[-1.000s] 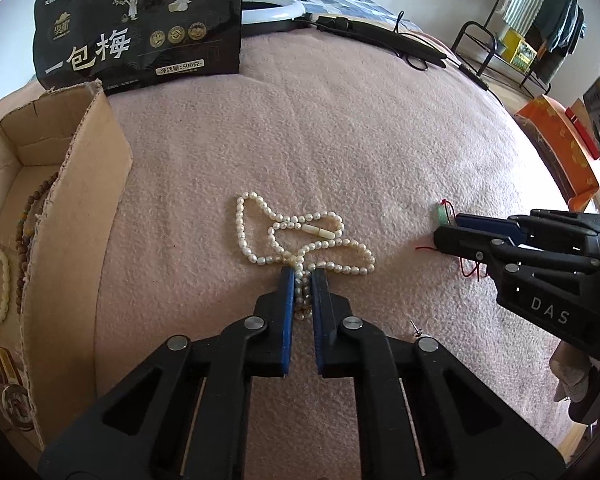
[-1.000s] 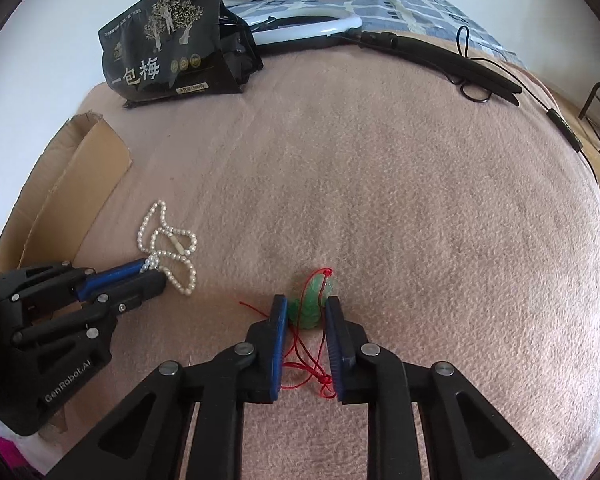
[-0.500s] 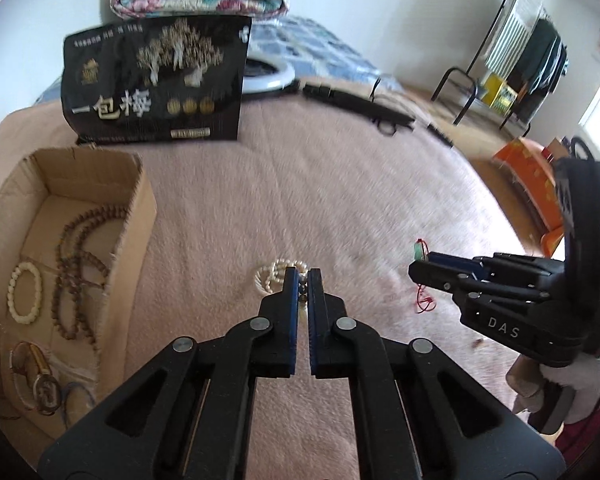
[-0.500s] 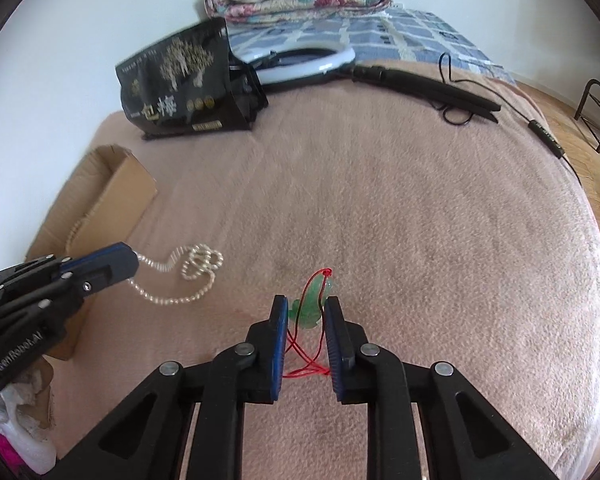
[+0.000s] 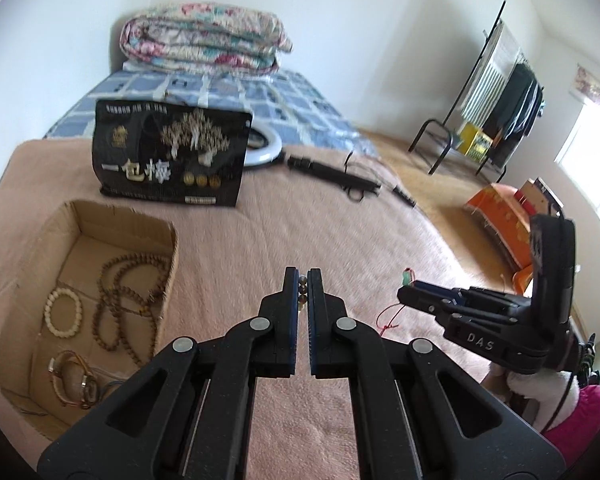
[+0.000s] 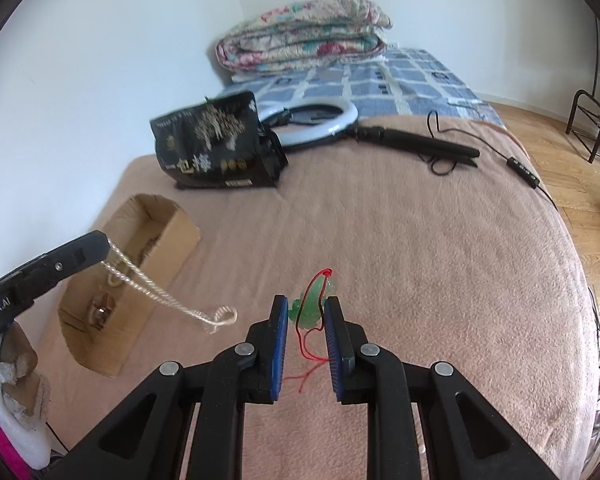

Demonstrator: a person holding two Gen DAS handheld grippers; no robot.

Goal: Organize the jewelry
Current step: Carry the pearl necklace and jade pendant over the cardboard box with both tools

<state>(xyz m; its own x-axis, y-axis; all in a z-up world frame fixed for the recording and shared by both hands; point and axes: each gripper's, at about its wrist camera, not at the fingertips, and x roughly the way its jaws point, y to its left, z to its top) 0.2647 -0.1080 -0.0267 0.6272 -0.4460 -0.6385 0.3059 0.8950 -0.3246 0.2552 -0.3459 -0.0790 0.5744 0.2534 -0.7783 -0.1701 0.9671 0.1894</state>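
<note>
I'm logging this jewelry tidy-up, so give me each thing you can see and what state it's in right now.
Left hand-held gripper: shut on the pearl necklace.
Pearl necklace: lifted, dangling off the blanket.
Right hand-held gripper: shut on the green pendant.
Green pendant: held between the pads, red cord hanging below.
Cardboard box: open, holding bead strands, a bracelet and a watch.
Black bag: standing upright, closed.

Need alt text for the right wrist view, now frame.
The right gripper is shut on a green pendant with a red cord above a pink blanket. At left, the left gripper holds a dangling pearl necklace beside a cardboard box.
</note>
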